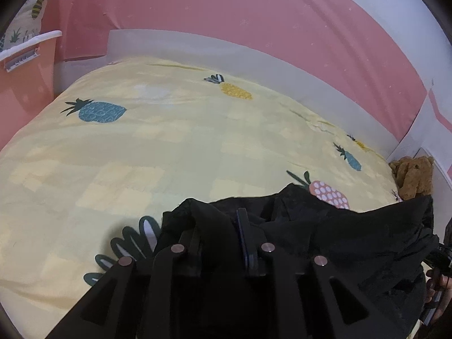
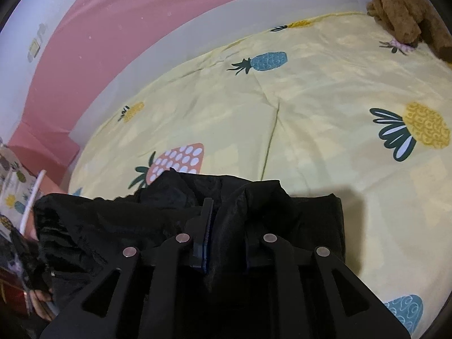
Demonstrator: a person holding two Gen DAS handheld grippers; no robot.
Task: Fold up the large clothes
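A black garment (image 1: 325, 234) hangs bunched between my two grippers, low over a yellow pineapple-print bed cover (image 1: 169, 147). My left gripper (image 1: 226, 226) is shut on the black garment; fabric drapes over its left finger, and the cloth stretches to the right. In the right wrist view the black garment (image 2: 113, 220) spreads to the left. My right gripper (image 2: 226, 214) is shut on a fold of it, with cloth covering the right finger. The fingertips are partly hidden by fabric.
A brown plush toy (image 1: 412, 178) lies at the bed's far corner; it also shows in the right wrist view (image 2: 401, 11). A white bed rail (image 1: 254, 56) and pink wall (image 1: 226, 8) lie behind. A pink bin (image 1: 25, 76) stands at left.
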